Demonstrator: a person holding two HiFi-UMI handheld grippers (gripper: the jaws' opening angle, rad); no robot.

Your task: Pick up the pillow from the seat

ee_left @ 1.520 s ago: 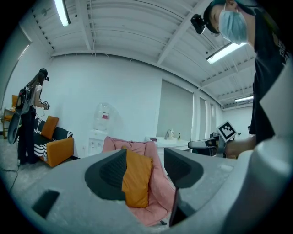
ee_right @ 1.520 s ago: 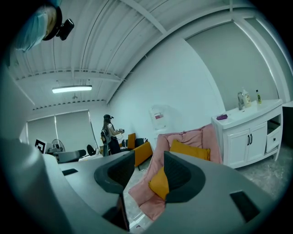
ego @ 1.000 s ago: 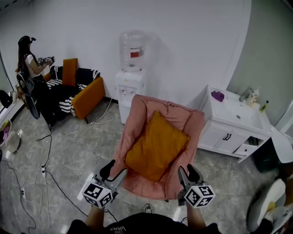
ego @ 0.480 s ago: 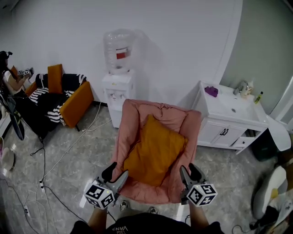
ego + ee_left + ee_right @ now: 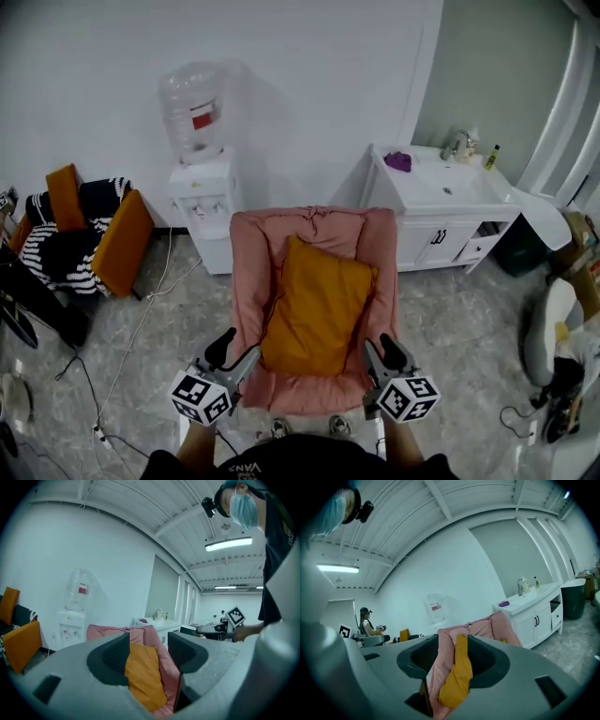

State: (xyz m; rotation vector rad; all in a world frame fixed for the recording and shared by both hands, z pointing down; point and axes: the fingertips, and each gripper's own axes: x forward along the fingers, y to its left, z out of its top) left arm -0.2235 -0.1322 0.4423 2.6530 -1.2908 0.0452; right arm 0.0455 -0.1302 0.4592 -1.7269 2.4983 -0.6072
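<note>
An orange pillow (image 5: pixel 319 305) lies against the back of a pink seat (image 5: pixel 246 281), untouched. The left gripper (image 5: pixel 236 349) and right gripper (image 5: pixel 382 347) hover near the seat's front edge, jaws apart, empty. A shallow pinch could slip off the soft pillow, or catch the seat fabric instead.

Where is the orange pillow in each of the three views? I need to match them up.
Head view: pillow at centre, lying on the pink chair.
Left gripper view: pillow low centre, seen between the open jaws.
Right gripper view: pillow edge-on, low centre, between the jaws.
Shared landmark: water dispenser against the wall beyond the chair.
</note>
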